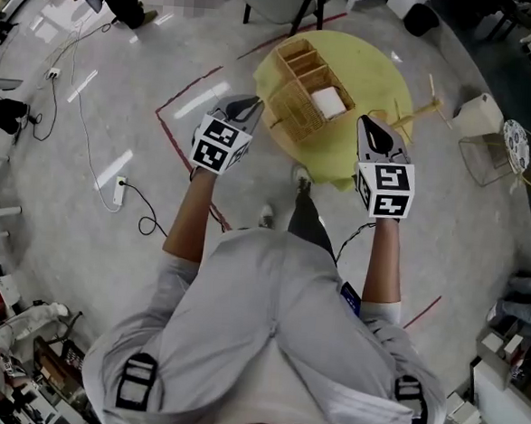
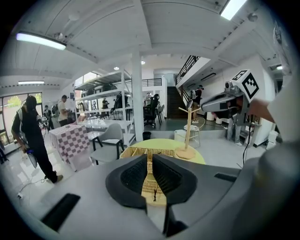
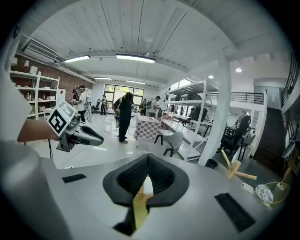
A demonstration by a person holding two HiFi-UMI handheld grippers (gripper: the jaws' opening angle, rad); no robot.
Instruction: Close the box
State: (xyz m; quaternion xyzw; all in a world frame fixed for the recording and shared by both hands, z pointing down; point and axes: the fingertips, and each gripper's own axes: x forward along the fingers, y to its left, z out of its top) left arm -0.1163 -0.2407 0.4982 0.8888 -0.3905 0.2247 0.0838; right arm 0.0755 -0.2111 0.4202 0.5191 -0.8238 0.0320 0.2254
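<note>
An open wicker box (image 1: pixel 295 109) stands on the round yellow table (image 1: pixel 375 69), with a white item (image 1: pixel 328 102) in one compartment and its divided half lying open at the far side. My left gripper (image 1: pixel 253 104) hovers at the box's left edge, jaws nearly together with only a thin slit and nothing between them. In the left gripper view, the wicker box (image 2: pixel 140 151) shows just past the left gripper (image 2: pixel 150 161). My right gripper (image 1: pixel 367 123) is held to the right of the box over the table's near edge. In its own view, the right gripper (image 3: pixel 147 159) is shut and empty.
A wooden branch stand (image 1: pixel 418 108) sits on the table's right side. On the floor to the right are a white box (image 1: pixel 479 113) and a wire basket (image 1: pixel 487 159). A power strip (image 1: pixel 119 190) with cables lies at the left. A grey chair (image 2: pixel 110 136) stands beyond the table, with people farther off.
</note>
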